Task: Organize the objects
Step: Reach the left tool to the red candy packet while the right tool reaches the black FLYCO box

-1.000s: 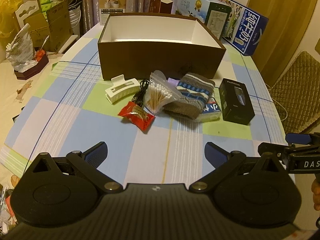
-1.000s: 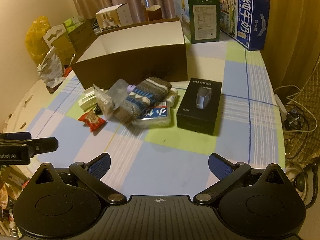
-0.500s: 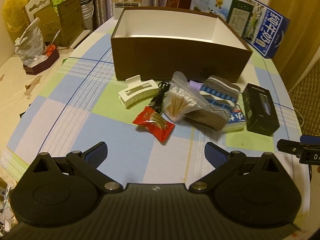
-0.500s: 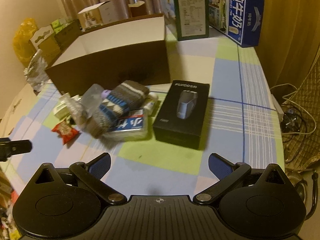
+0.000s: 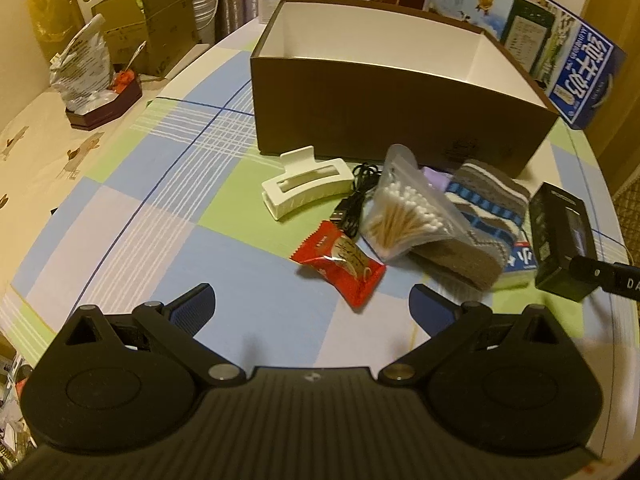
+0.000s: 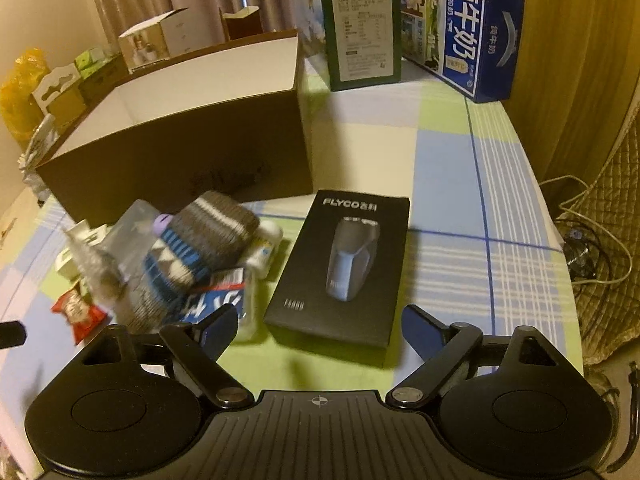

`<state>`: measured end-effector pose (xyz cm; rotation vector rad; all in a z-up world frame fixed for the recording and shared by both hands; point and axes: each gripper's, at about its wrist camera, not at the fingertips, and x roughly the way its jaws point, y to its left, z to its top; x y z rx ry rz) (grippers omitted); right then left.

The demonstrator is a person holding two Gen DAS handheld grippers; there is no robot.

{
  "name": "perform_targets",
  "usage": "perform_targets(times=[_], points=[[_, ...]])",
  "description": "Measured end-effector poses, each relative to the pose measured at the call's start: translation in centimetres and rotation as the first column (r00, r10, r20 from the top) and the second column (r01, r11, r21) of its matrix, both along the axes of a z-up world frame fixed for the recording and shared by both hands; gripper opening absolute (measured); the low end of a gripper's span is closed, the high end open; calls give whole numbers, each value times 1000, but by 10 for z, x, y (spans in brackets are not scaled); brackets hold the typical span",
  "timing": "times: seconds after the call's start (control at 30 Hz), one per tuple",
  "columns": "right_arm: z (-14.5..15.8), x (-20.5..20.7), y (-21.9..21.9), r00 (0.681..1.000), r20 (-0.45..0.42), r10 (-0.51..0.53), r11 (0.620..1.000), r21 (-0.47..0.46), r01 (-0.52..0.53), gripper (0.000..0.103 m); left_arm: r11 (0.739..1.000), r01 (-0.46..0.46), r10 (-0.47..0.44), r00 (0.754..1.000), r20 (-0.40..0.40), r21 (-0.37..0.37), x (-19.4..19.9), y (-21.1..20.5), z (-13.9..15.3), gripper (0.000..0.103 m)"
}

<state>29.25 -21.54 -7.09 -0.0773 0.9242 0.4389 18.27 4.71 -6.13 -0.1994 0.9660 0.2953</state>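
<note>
Left tongs: the left gripper (image 5: 311, 304) is spread wide and holds nothing; it hangs over the near edge of the table (image 5: 120, 216), with the red snack packet (image 5: 338, 267) just beyond its fingertips.
Right tongs: the right gripper (image 6: 316, 324) is also spread and empty; the near end of the black shaver box (image 6: 340, 268) lies between its fingers, though I cannot tell that either finger touches it.
Box to fill: the big brown box (image 5: 400, 116) stands open toward the far edge of the table; the white inside that shows is bare, though the floor behind its near wall is hidden.
Loose things: all lie on the table in a huddle just in front of the brown box's near wall; the white hair clip (image 5: 306, 186), a black cable (image 5: 354, 206), the bag of cotton swabs (image 5: 408, 216), the striped sock (image 5: 480, 216) resting on a blue tissue pack (image 5: 522, 258), and something small and purple (image 6: 163, 222) that is too hidden to name.
Shaver box: it lies flat at the right end of the huddle, near the table's right edge.
Done so far: nothing, as far as I can see; no item shows inside the brown box.
Left to do: I judge the whole job; every piece waits to be lifted over the wall, and the shaver box and the snack packet look like the first two picks.
</note>
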Motion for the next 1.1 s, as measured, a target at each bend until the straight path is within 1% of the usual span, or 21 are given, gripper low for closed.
perform_targets(times=[0.27, 0.4, 0.57, 0.73, 0.87, 0.97, 1.03, 1.1], points=[[-20, 20, 10, 1000, -11, -6, 999, -44, 6, 87, 999, -50, 50, 998, -23, 8, 12, 7, -13, 102], [-28, 22, 8, 1000, -11, 9, 999, -51, -10, 83, 997, -71, 71, 997, -32, 9, 18, 8, -20, 102], [-26, 21, -7, 1000, -19, 23, 999, -47, -24, 79, 996, -88, 88, 995, -38, 2, 25, 6, -29, 102], [-25, 15, -30, 999, -44, -13, 999, -38, 12, 77, 992, -125, 124, 992, -33, -20, 37, 5, -37, 100], [-23, 11, -42, 998, -49, -37, 998, -45, 35, 77, 984, -172, 171, 985, -26, -37, 50, 7, -48, 93], [-21, 9, -47, 998, -49, -44, 998, -47, 42, 77, 982, -188, 187, 982, -25, -32, 58, 6, -57, 87], [-21, 7, -50, 998, -49, -43, 998, -45, 41, 77, 984, -180, 180, 983, -30, -15, 61, 5, -62, 81], [-20, 7, -53, 998, -53, -36, 999, -42, 34, 77, 987, -163, 163, 986, -36, -8, 59, 5, -65, 72]])
